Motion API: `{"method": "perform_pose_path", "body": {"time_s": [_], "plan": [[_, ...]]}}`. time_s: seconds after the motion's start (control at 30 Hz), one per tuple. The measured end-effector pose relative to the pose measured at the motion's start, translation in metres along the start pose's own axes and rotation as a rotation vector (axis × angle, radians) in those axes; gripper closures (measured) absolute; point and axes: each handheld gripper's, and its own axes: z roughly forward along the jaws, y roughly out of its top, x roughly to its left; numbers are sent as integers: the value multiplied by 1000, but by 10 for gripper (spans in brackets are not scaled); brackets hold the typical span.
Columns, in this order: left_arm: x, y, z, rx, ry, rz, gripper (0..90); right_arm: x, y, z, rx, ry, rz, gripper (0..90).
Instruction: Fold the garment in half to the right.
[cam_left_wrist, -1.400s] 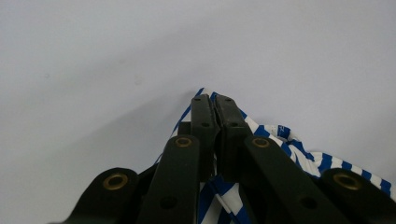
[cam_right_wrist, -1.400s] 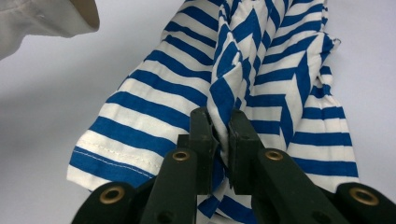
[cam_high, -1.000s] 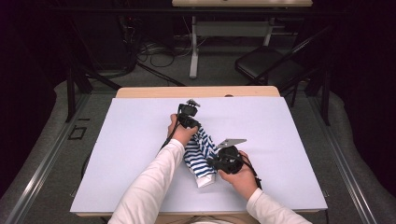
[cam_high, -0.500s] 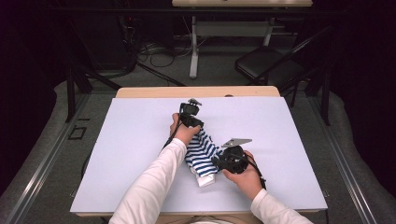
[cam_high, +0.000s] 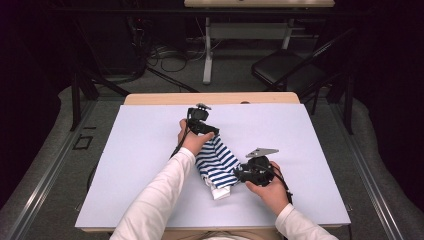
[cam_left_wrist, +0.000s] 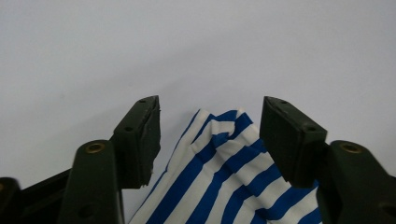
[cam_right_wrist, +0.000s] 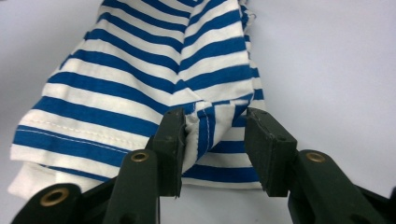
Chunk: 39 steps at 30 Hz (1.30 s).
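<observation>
Dim floor, cables and a black chair (cam_high: 290, 70) surrounded a pale table (cam_high: 125, 165) seen from above. Near the table's middle lay a blue-and-white striped cloth (cam_high: 216, 162), bunched and partly folded, its white edge toward the near side of the table. No container stood on the table, and nothing else rested on it.

At the cloth's far end, the left gripper (cam_high: 207, 131) pointed down at the fabric, held by a hand in a white sleeve. Its jaws had just been opening and stood spread apart. In the left gripper view the cloth's striped corner (cam_left_wrist: 224, 154) rose between the two black jaws without either pad pressing on it.

At the cloth's right edge sat the right gripper (cam_high: 238, 173), level with the table. Its jaws had also just been opening. In the right gripper view a seamed fold of the cloth (cam_right_wrist: 205, 126) stood between them, touching the left pad, with a clear gap before the right pad, so the fold was not pinched.

Around the cloth, bare tabletop stretched widely to the left, to the right and toward the far edge. The near edge lay closer, beyond the cloth's white end, where both forearms crossed it.
</observation>
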Motion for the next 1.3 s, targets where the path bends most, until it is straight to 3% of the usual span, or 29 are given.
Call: {"method": "perform_pose_path", "body": {"time_s": [0.13, 0.3, 0.5, 1.07, 1.3], "plan": [[4, -2, -6, 5, 10, 14, 335, -4, -3, -2, 5, -12, 10, 569], [10, -7, -13, -14, 15, 4, 330, -8, -6, -7, 10, -44, 3, 579], [19, -13, -21, -25, 21, -9, 317, -15, -7, -17, -19, -50, 30, 574], [42, -35, -43, -49, 26, -51, 314, -11, 9, -26, -80, -39, 32, 525], [44, -42, -45, -43, 16, -53, 316, -7, 13, -24, -79, -37, 21, 523]]}}
